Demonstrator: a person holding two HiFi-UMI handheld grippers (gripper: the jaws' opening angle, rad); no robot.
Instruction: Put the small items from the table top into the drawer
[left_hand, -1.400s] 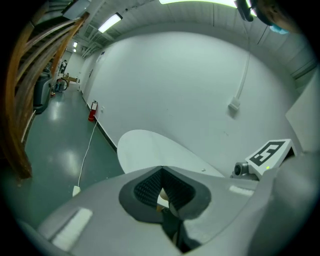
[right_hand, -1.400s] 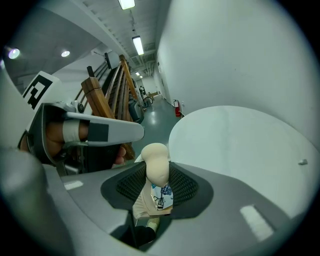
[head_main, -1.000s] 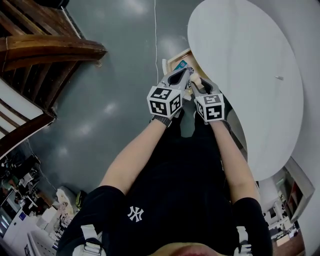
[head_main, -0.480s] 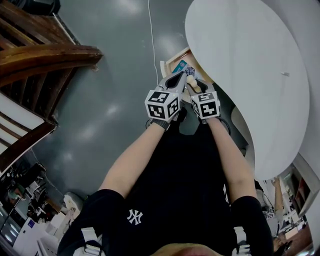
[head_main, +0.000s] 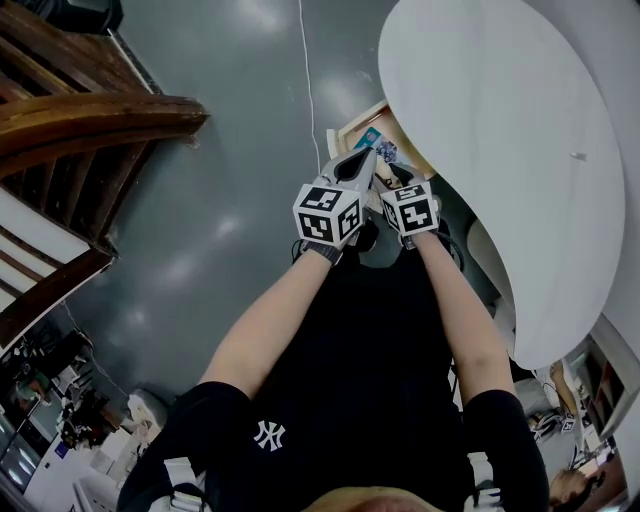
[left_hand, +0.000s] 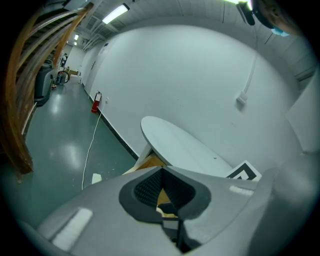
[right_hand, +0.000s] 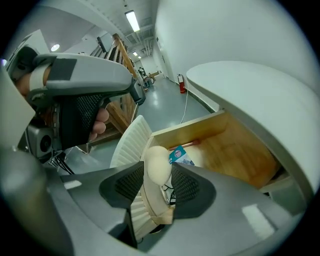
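Observation:
A wooden drawer (head_main: 372, 118) stands pulled out under the round white table (head_main: 500, 120), and both grippers hover close together over it. My right gripper (right_hand: 159, 184) points steeply down into the drawer (right_hand: 235, 150). Its jaws have just been opening and now stand open, with a cream egg-shaped item (right_hand: 157, 165) loose between the pads. A blue-and-white packet (right_hand: 180, 155) and a thin reddish stick (right_hand: 189, 144) lie inside the drawer. My left gripper (head_main: 368, 158) is shut on nothing, its tips meeting just left of the right gripper (head_main: 390, 176).
The drawer's white ribbed front (right_hand: 127, 145) stands right under the right jaws. A tiny item (head_main: 578, 156) lies on the table top. A wooden stair rail (head_main: 90, 110) fills the left, and a white cable (head_main: 308, 70) runs over the grey floor. A red extinguisher (left_hand: 95, 102) stands by the wall.
Both grippers have come down nearer the open drawer, the right more than the left. The cream item shows less in the head view than before.

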